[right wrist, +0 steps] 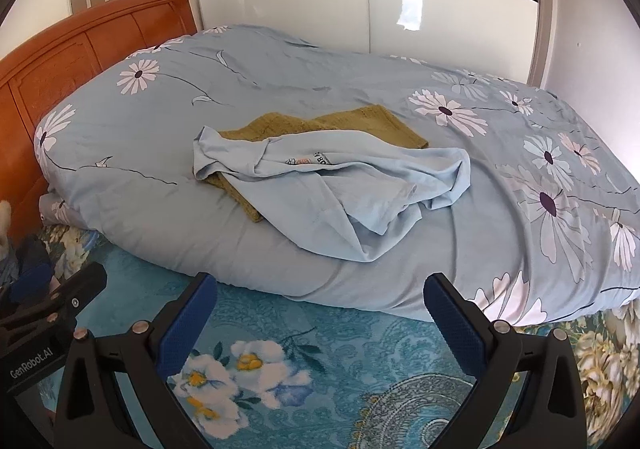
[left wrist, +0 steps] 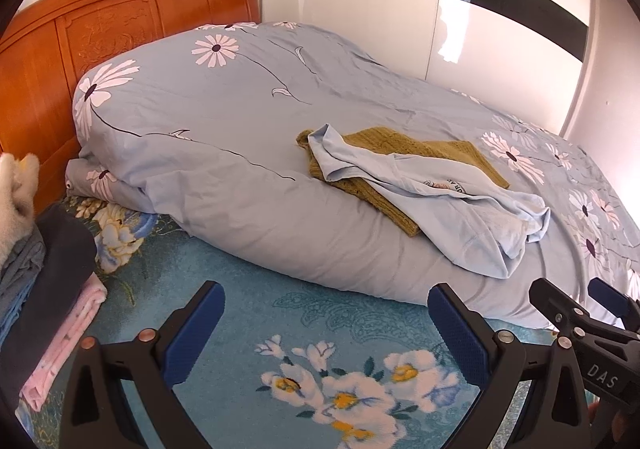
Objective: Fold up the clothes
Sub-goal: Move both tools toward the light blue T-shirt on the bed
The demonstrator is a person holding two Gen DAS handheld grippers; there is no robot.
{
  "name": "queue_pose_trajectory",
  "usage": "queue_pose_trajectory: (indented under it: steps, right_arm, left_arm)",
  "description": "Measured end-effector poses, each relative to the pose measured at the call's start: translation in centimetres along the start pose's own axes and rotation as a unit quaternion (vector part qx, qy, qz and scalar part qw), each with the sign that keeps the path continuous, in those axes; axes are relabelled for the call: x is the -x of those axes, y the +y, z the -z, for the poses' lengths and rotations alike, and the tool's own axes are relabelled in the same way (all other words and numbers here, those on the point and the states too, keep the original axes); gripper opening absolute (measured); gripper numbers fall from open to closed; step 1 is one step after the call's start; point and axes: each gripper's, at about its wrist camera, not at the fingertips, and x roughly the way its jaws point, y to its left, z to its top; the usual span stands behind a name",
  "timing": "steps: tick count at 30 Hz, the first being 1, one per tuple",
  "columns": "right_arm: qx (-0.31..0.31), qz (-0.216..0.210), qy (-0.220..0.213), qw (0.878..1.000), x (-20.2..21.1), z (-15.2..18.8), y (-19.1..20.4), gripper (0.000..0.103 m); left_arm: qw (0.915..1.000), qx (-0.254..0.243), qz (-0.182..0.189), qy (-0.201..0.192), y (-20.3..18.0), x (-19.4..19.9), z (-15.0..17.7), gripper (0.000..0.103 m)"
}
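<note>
Gaping empty, left gripper (left wrist: 324, 313) and right gripper (right wrist: 318, 307) face the crumpled blue shirt (right wrist: 332, 185) at twelve o'clock; pinching could snag the olive knit (right wrist: 320, 123), seemingly underneath.

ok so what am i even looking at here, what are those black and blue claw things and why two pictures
Those claws are handheld grippers, one in each of a person's hands, each carrying a camera that looks out along its two fingers. One picture is from the left gripper, the other from the right gripper. Both are open and hold nothing, hovering over a flowered blue bedsheet. Ahead, on a pale blue duvet, a crumpled light blue shirt lies over an olive knit garment. Folded clothes are stacked at the left.
</note>
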Motion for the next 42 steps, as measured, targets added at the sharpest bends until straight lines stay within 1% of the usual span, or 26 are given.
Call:
queue_pose_trajectory:
  steps: [3,6,9,13,19,22,28,29,34,39,42]
  right_arm:
    - [0.002,-0.002,0.002,1.0,-0.4,-0.1,0.1,0.103]
    - [0.008,-0.002,0.003,1.0,-0.7,-0.2,0.3,0.103]
    - [0.009,-0.003,0.013,1.0,-1.3,-0.3,0.5,0.103]
    - [0.008,-0.003,0.018,1.0,-1.9,-0.4,0.7,0.103]
    - [0.009,-0.002,0.027,1.0,-2.9,-0.4,0.9,0.103]
    - [0.008,0.0,0.032,0.999,-3.4,-0.4,0.9,0.103]
    - [0.013,0.006,0.04,0.999,-4.5,-0.5,1.2,0.103]
    - [0.012,0.006,0.041,0.999,-4.6,-0.5,1.2,0.103]
    - [0.01,0.009,0.046,0.999,-5.4,-0.6,1.4,0.103]
    - [0.01,0.005,0.051,0.999,-6.2,-0.8,1.4,0.103]
    - [0.006,0.009,0.046,0.999,-7.5,-1.7,0.2,0.103]
  left_arm:
    - [1.0,-0.001,0.008,0.004,0.0,-0.2,0.0,0.103]
    - [1.0,-0.006,0.001,0.003,0.0,-0.3,-0.1,0.103]
    - [1.0,-0.007,0.0,0.001,0.3,-0.3,0.0,0.103]
    - [0.9999,-0.007,0.011,0.009,0.6,-0.5,0.0,0.103]
    - [0.9996,-0.022,0.018,-0.005,0.3,-0.3,-0.2,0.103]
    - [0.9991,-0.032,0.029,-0.001,0.1,-0.5,-0.4,0.103]
    - [0.9987,-0.047,0.019,-0.005,0.0,-0.8,-0.3,0.103]
    - [0.9986,-0.048,0.02,0.0,0.1,-1.0,-0.3,0.103]
    - [0.9991,-0.029,0.027,0.015,0.9,-1.7,-0.1,0.103]
    - [0.9985,-0.033,0.033,0.028,1.6,-1.9,0.5,0.103]
    - [0.9988,-0.034,0.03,0.021,2.5,-1.2,0.9,0.103]
